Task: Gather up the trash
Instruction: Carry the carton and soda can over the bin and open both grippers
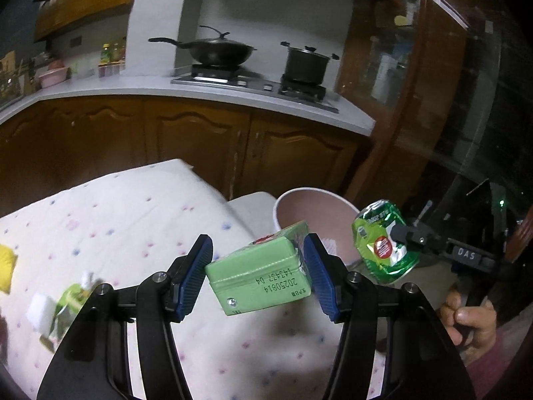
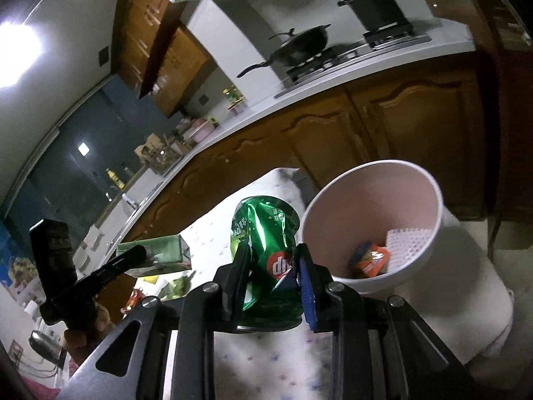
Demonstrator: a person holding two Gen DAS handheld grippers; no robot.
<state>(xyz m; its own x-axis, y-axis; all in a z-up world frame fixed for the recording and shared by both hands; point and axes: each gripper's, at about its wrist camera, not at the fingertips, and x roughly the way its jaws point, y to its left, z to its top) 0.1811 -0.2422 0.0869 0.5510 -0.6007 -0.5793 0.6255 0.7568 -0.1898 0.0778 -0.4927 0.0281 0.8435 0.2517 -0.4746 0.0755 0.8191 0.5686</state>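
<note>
My left gripper [image 1: 258, 270] is shut on a light green drink carton [image 1: 263, 275] and holds it above the dotted white tablecloth [image 1: 133, 220]. The carton also shows in the right wrist view [image 2: 156, 255]. My right gripper [image 2: 271, 280] is shut on a crushed green soda can [image 2: 266, 243], held in the air next to the pink bin [image 2: 429, 200]. In the left wrist view the can [image 1: 383, 243] hangs just right of the bin's rim [image 1: 313, 193]. An orange wrapper [image 2: 369, 260] and a white mesh piece [image 2: 409, 243] lie in the bin.
A green and white wrapper [image 1: 66, 303] and a yellow item [image 1: 6, 263] lie on the cloth at the left. Wooden kitchen cabinets [image 1: 200, 140] with a counter, wok [image 1: 216, 50] and pot [image 1: 306, 63] stand behind. A wooden door frame [image 1: 416, 100] is at the right.
</note>
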